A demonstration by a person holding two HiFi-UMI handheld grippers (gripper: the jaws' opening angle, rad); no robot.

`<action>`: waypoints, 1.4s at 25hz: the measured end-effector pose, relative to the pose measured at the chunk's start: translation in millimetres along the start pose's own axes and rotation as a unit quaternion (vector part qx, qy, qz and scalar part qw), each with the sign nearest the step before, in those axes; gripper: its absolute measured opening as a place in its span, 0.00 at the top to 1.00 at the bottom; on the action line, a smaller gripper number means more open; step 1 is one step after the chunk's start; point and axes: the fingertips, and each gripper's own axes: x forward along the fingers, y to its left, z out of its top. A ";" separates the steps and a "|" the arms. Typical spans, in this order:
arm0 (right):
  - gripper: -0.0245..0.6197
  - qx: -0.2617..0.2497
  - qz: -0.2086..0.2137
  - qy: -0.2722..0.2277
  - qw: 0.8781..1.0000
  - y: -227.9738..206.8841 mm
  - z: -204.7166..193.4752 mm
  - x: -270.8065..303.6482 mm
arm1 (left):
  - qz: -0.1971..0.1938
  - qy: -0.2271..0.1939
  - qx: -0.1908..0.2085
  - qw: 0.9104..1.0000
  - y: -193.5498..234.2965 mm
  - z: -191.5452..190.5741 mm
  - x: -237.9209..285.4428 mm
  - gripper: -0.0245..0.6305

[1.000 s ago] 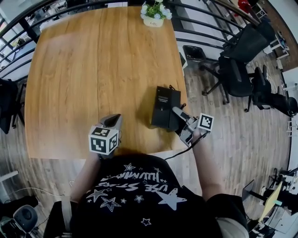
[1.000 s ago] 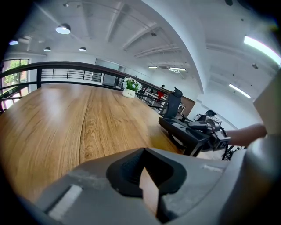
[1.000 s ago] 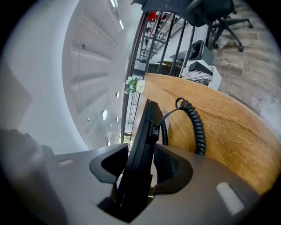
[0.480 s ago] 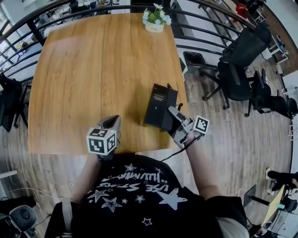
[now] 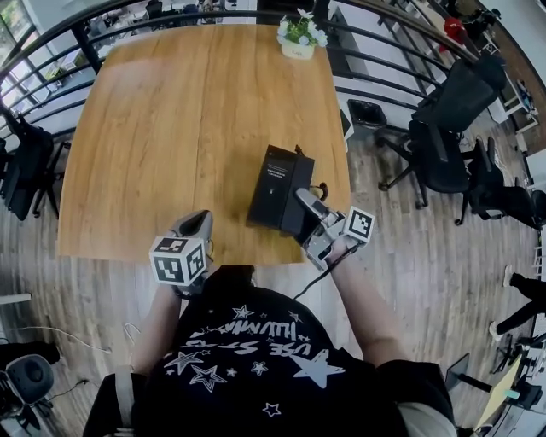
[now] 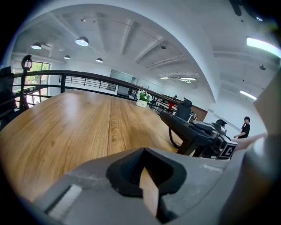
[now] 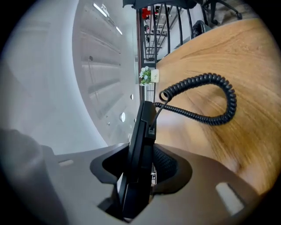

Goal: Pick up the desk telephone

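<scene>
Gripping the black desk telephone (image 5: 275, 179), coiled cord (image 7: 230, 100) trailing, right tongs (image 5: 304, 206) freshly tightened; left tongs (image 5: 198, 224) clenched empty

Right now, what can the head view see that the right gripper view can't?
Only the head view shows the left gripper, the person's starry shirt and the office chairs. Only the right gripper view shows a close look between the right gripper tongs, which have just been closing a little and are clamped on the desk telephone edge, plus ceiling lights. Both show the telephone, the wooden table and the flower pot.
</scene>
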 end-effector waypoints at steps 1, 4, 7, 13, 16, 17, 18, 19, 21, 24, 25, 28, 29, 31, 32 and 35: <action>0.70 0.001 0.002 0.002 1.000 0.1 -4.4 2.9 | 0.008 -0.001 -0.002 1.000 2.9 -2.3 -6.4 0.96; 0.70 0.009 0.009 0.010 1.000 1.2 -17.6 11.2 | 0.034 -0.003 -0.011 0.999 11.4 -7.3 -24.9 0.96; 0.70 0.015 0.014 0.024 0.999 1.9 -31.7 18.0 | 0.052 -0.006 -0.015 0.999 16.9 -10.7 -41.9 0.96; 0.70 0.019 0.024 0.064 0.997 7.1 -66.1 36.1 | 0.069 -0.009 -0.022 0.997 25.6 -13.1 -63.5 0.96; 0.70 0.035 0.034 0.070 0.996 7.0 -80.5 46.9 | 0.073 -0.013 -0.025 0.997 33.1 -11.2 -68.1 0.96; 0.70 0.037 0.038 0.070 0.996 8.0 -84.2 50.3 | 0.072 -0.015 -0.025 0.997 35.4 -10.3 -69.9 0.96; 0.70 0.037 0.042 0.070 0.996 9.4 -87.7 53.6 | 0.071 -0.016 -0.025 0.997 37.8 -9.7 -71.8 0.96; 0.70 0.037 0.044 0.069 0.996 10.8 -91.0 56.4 | 0.069 -0.016 -0.026 0.997 40.5 -9.7 -74.0 0.96; 0.70 0.037 0.047 0.064 0.996 12.8 -97.7 59.6 | 0.065 -0.016 -0.027 0.997 45.9 -11.8 -78.4 0.96; 0.70 0.045 0.051 0.044 0.997 15.7 -107.2 57.2 | 0.055 -0.012 -0.027 0.998 50.8 -17.2 -86.1 0.96; 0.70 0.048 0.053 0.036 0.997 17.0 -110.5 55.0 | 0.050 -0.011 -0.025 0.998 51.3 -19.2 -89.2 0.96; 0.70 0.050 0.056 0.015 0.997 23.0 -122.6 47.2 | 0.037 -0.011 -0.020 0.999 51.0 -25.7 -101.2 0.96; 0.70 0.049 0.057 0.010 0.997 24.9 -127.7 44.8 | 0.033 -0.012 -0.018 0.999 51.6 -28.4 -105.9 0.96; 0.70 0.045 0.056 0.002 0.997 27.5 -139.8 40.0 | 0.027 -0.013 -0.017 0.999 53.7 -35.7 -116.1 0.96; 0.70 0.042 0.055 -0.002 0.998 28.5 -146.3 37.5 | 0.024 -0.014 -0.017 0.999 54.8 -39.7 -121.4 0.96; 0.70 0.036 0.055 -0.007 0.998 33.9 -167.1 29.6 | 0.016 -0.020 -0.017 1.000 55.8 -48.9 -137.0 0.96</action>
